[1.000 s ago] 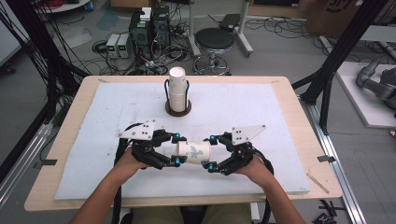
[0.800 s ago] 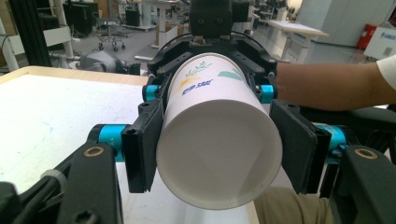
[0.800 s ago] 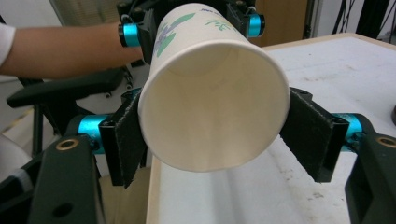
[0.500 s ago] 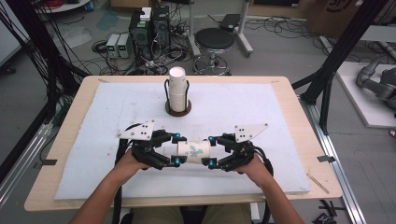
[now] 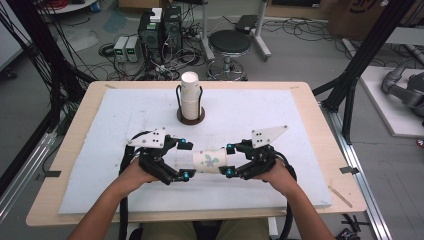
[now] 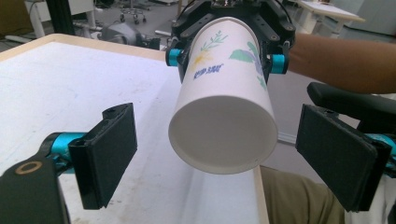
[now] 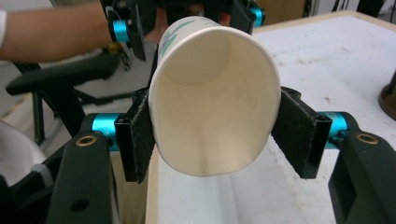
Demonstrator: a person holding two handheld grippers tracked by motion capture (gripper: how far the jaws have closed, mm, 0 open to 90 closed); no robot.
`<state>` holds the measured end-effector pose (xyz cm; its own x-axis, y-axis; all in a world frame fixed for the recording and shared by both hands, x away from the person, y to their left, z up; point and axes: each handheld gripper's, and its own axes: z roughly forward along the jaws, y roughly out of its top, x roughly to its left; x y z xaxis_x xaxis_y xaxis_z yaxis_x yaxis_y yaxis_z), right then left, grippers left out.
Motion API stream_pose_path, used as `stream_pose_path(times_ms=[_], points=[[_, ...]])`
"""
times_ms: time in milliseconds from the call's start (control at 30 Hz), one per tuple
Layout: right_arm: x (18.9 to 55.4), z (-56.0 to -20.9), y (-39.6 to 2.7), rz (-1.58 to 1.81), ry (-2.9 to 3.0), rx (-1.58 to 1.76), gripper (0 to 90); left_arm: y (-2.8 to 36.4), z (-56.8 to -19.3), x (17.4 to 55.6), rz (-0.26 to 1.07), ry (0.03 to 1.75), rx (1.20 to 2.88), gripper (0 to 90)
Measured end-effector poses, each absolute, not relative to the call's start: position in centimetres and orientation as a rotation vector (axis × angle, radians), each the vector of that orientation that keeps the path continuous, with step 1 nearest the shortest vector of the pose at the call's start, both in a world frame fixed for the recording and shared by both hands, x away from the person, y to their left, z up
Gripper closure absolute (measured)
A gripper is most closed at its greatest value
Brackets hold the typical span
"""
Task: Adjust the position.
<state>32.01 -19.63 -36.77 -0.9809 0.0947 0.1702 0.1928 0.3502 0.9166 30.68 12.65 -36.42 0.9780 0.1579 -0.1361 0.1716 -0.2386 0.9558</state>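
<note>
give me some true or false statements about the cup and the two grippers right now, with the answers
1. The right gripper is clamped on the printed paper cup. True; its pads press the cup's open rim into an oval.
2. The left gripper is squeezing the cup's base. False; its jaws have just been opening and stand clear on either side of the base.
3. The cup stands upright on the table. False; it is held lying level between the two grippers.
4. A stack of white cups sits in a holder farther back on the white mat. True.
5. The cup in hand is plain white. False; it bears a leaf print and small blue lettering.
</note>
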Motion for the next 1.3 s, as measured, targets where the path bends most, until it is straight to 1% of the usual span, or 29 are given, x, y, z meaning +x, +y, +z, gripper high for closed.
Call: stream_pose_path(times_ms=[300, 500, 1067, 1300], points=[[32.2, -35.7, -19.5, -1.63, -2.62, -0.272, 35.6, 12.8, -36.2, 30.6, 0.034, 0.277, 1.87, 13.1], [32.4, -35.0, -18.8, -1.511, -2.731, -0.255, 35.6, 12.6, -35.9, 30.7, 0.063, 0.287, 1.915, 13.3], [32.7, -32.8, -16.7, -1.268, -2.916, -0.156, 35.6, 11.5, -35.3, 30.7, 0.123, 0.244, 2.057, 13.4], [32.5, -32.2, -15.4, -1.141, -2.995, -0.094, 35.5, 10.7, -35.3, 30.8, 0.144, 0.201, 2.143, 14.4]])
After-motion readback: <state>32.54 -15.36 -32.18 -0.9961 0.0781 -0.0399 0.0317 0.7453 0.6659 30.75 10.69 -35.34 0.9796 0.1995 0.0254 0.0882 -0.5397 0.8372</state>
